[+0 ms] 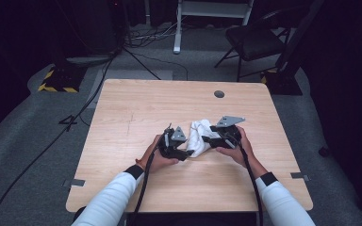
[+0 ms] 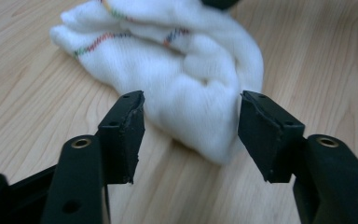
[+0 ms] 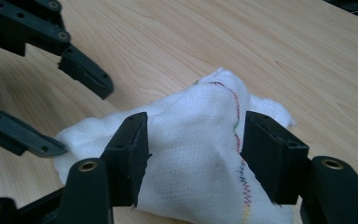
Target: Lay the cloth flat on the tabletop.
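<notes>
Near the middle of the high view, slightly below centre, a bunched white cloth [image 1: 198, 136] lies on the wooden table [image 1: 136, 108], with the left gripper [image 1: 185, 153] at its lower left edge and the right gripper [image 1: 207, 138] at its right edge. A hand [image 1: 160, 160] holds the left one and another hand [image 1: 238, 148] the right; white sleeves run down to the bottom of the frame.

In the left gripper view the jaws are spread wide, and the cloth [image 2: 177, 74] fills the upper centre, its rounded near end reaching down into the gap between the pads [image 2: 128, 135] (whether it touches either pad cannot be told). Thin multicoloured stitch lines cross its folds near the top.

In the right gripper view the jaws are also spread, with a raised peak of the cloth [image 3: 196, 154] standing between them; the fabric meets both inner faces, yet it is not pinched flat. A coloured stitched seam [image 3: 238, 135] runs down its right side. The left gripper [image 3: 86, 112] sits at the upper left of that frame, its jaws apart on either side of the cloth's far edge.
</notes>
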A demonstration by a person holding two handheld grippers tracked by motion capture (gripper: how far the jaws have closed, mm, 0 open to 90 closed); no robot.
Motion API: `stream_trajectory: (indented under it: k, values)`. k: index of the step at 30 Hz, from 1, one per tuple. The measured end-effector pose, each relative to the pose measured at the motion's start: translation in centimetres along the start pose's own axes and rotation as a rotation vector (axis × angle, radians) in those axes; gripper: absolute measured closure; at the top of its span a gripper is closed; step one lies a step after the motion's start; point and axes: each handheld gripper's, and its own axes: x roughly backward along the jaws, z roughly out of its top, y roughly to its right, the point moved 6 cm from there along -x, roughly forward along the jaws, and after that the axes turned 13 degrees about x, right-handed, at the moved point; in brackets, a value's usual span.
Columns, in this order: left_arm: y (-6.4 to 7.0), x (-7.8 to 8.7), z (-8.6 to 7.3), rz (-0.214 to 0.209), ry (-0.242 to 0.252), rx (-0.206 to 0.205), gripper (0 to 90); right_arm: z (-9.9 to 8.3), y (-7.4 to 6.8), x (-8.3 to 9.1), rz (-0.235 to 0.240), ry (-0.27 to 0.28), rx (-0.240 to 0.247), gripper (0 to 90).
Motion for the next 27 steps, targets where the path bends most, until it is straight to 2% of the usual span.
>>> stream_trajectory:
  k: [3, 6, 8, 9, 11, 14, 18, 24, 27]
  values:
    - [-0.1, -0.9, 0.2, -0.039, -0.025, -0.007, 51.8, 0.1, -0.3, -0.6, 0.007, -0.022, 0.001, 43.3]
    - [-0.1, -0.9, 0.1, -0.025, -0.044, -0.038, 64.7, -0.3, -0.3, -0.8, 0.028, -0.040, 0.005, 52.8]
    - [-0.2, -0.7, 0.1, -0.022, -0.049, -0.054, 70.3, -0.6, -0.5, -1.0, 0.044, -0.051, 0.009, 60.6]
    - [-0.2, -0.7, 0.1, -0.022, -0.049, -0.054, 72.4, -0.6, -0.5, -1.0, 0.044, -0.051, 0.009, 60.6]
    - [-0.3, -0.6, 0.1, -0.021, -0.044, -0.058, 74.5, -1.0, -0.6, -1.1, 0.061, -0.056, 0.026, 73.8]
    - [-0.3, -0.2, 0.2, -0.013, -0.043, -0.069, 77.4, -1.2, -0.7, -0.6, 0.049, -0.059, 0.058, 83.7]
    - [-0.3, 0.4, 0.1, -0.005, -0.042, -0.078, 78.9, -1.8, -0.5, 0.3, 0.049, -0.056, 0.060, 88.0]
    - [-0.4, 1.2, 0.0, 0.005, -0.039, -0.078, 79.6, -2.4, -0.3, 1.6, 0.044, -0.062, 0.070, 88.5]
    - [-0.2, 1.8, -0.5, 0.012, -0.054, -0.084, 79.7, -3.2, -0.5, 2.6, 0.052, -0.073, 0.071, 88.6]
